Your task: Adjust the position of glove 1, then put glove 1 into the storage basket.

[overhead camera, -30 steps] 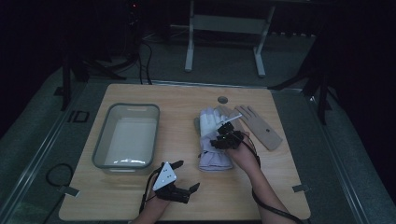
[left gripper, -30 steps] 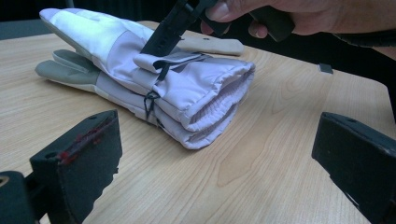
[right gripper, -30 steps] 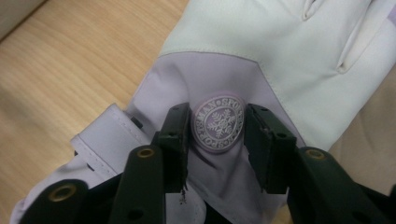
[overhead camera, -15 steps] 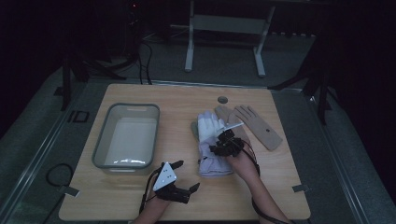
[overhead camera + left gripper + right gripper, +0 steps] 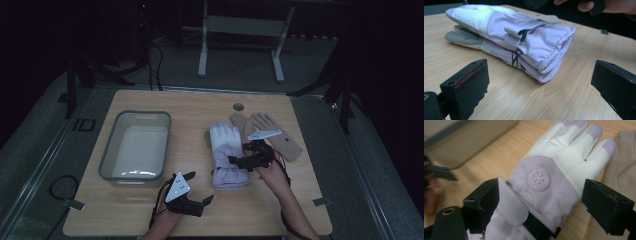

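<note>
Lying flat mid-table, stacked as a pair: lilac-and-white ski gloves (image 5: 227, 155) (round snowflake badge on the back, elastic cuffs toward the person), beside tan gloves (image 5: 270, 132). Above them, right gripper (image 5: 250, 160), jaws just spread wide, pinching nothing. Left gripper (image 5: 192, 200) likewise spread, empty.

The right gripper (image 5: 537, 202) had just been opening, and its jaws stood wide, astride a lilac-and-white glove (image 5: 554, 170) without pressing it. A round snowflake badge (image 5: 538, 179) showed between them. A tan glove (image 5: 621, 167) lay just beside, a bin (image 5: 474, 137) farther off on the table (image 5: 499, 157).
</note>
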{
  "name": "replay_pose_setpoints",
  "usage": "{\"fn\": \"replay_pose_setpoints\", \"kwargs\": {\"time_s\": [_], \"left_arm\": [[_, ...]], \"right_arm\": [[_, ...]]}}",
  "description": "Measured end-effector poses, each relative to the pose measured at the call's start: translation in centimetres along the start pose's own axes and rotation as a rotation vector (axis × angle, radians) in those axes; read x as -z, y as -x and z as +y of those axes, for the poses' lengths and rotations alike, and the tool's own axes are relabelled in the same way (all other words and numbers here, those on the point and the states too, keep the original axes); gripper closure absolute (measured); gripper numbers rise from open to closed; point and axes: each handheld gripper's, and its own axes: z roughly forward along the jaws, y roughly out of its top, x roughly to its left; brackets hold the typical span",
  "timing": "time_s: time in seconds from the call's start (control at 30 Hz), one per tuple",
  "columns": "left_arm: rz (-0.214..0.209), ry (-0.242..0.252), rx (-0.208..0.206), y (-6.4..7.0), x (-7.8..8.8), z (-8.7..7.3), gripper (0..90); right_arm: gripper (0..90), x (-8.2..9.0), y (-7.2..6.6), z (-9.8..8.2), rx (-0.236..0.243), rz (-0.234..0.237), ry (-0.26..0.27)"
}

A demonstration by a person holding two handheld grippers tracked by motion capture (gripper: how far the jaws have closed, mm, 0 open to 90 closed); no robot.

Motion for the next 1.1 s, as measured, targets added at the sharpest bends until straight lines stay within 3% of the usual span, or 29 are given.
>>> {"fn": "replay_pose_setpoints", "kwargs": {"time_s": [0.1,0.17,0.27,0.47,0.63,0.83,1.0,1.1], "left_arm": [[0.025,-0.03,-0.005,0.1,0.0,0.2,1.7],[0.038,-0.049,0.029,-0.1,0.0,0.4,1.7],[0.039,-0.081,0.076,-0.5,0.1,0.8,4.4],[0.053,-0.047,0.102,-1.0,0.6,2.4,4.4],[0.045,-0.074,0.114,-0.9,0.2,4.1,4.2],[0.085,-0.11,0.09,-0.8,-0.7,5.9,5.1],[0.118,-0.146,0.071,-0.6,-2.1,7.7,15.3],[0.146,-0.164,0.032,-0.2,-3.1,8.4,29.3]], "right_arm": [[15.0,0.8,0.4,-0.9,0.073,0.006,0.027],[15.0,1.1,0.6,-1.5,0.104,-0.02,0.026],[15.0,1.4,1.1,-2.2,0.084,0.0,0.02],[13.8,2.6,2.0,-3.5,0.037,-0.005,0.041],[12.0,3.0,2.1,-3.7,0.036,-0.03,0.015],[29.2,2.7,2.4,-2.9,0.013,-0.11,0.022],[50.4,2.1,2.6,-1.8,0.0,-0.107,0.05],[54.2,1.3,2.8,-1.3,-0.037,-0.093,0.052]]}}
